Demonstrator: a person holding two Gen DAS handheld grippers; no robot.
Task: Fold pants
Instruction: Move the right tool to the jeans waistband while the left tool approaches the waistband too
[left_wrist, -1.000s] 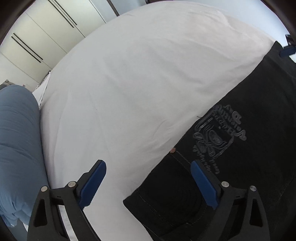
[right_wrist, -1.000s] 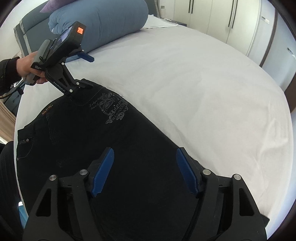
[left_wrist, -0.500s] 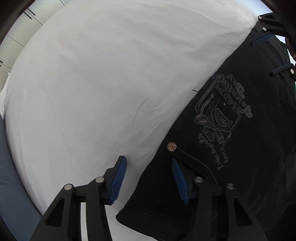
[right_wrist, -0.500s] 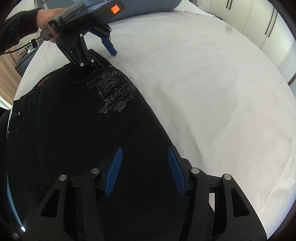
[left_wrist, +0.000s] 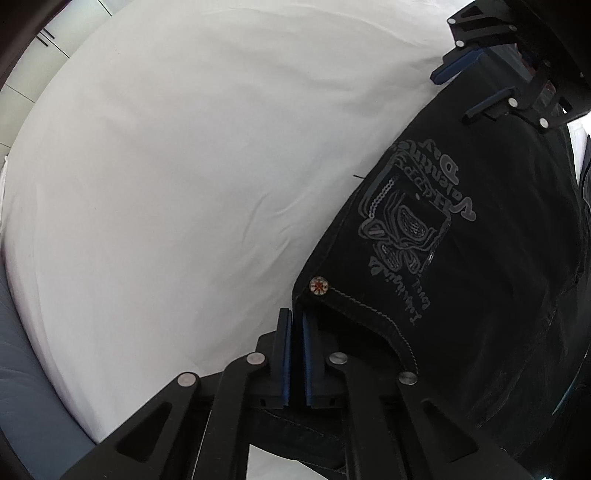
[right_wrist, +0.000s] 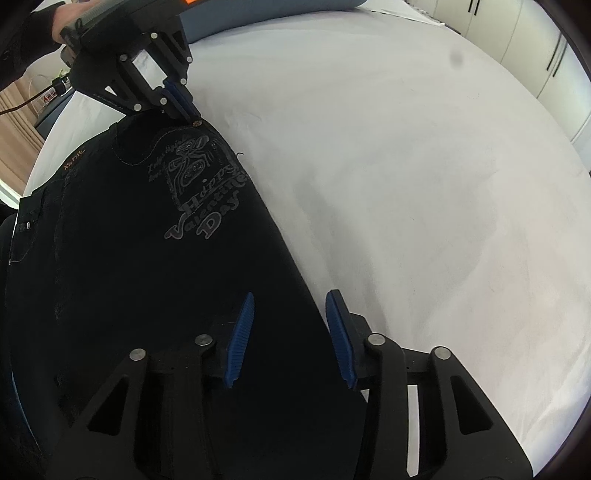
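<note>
the black pants are matt, coarse denim with a greyish print and a shiny metal rivet just ahead of the blue ribbed pads; the bedsheet is smooth white cloth.

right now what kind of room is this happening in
Most likely a bedroom. The black pants lie on a wide bed under a white sheet, a blue pillow or bolster lies at its far end, and tall white wardrobe doors with dark handles line the wall behind.
</note>
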